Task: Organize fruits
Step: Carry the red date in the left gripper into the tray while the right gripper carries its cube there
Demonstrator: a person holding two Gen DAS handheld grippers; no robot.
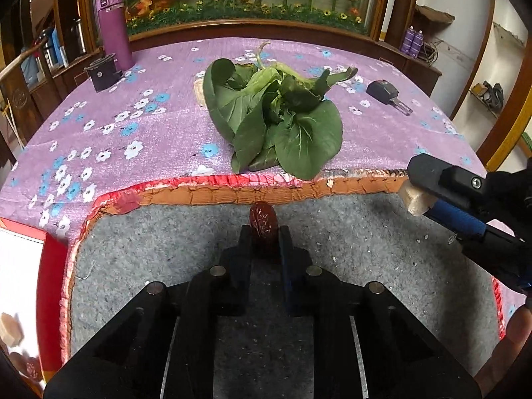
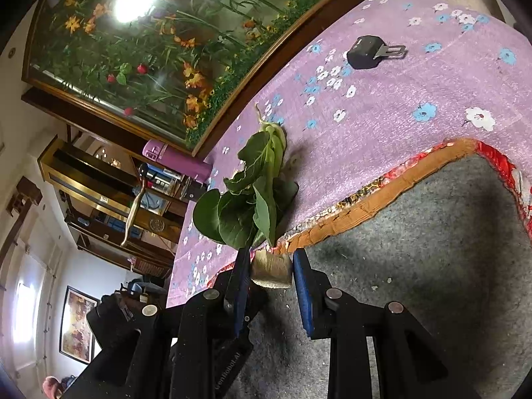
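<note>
My left gripper (image 1: 263,232) is shut on a dark red date (image 1: 263,222), held above a grey felt mat (image 1: 365,259). My right gripper (image 2: 270,267) is shut on a pale beige block (image 2: 272,270), held tilted over the same mat (image 2: 415,249); it also shows at the right of the left wrist view (image 1: 414,199). A bunch of green leafy vegetable (image 1: 276,116) lies on the purple flowered cloth (image 1: 133,126) just beyond the mat; it also shows in the right wrist view (image 2: 256,196).
A red-and-white box (image 1: 30,282) holding a few pieces sits at the left edge. A purple flask (image 1: 113,26), a small black stand (image 1: 103,74) and a black car key (image 1: 387,93) lie on the cloth. The mat has an orange-red border (image 1: 232,193).
</note>
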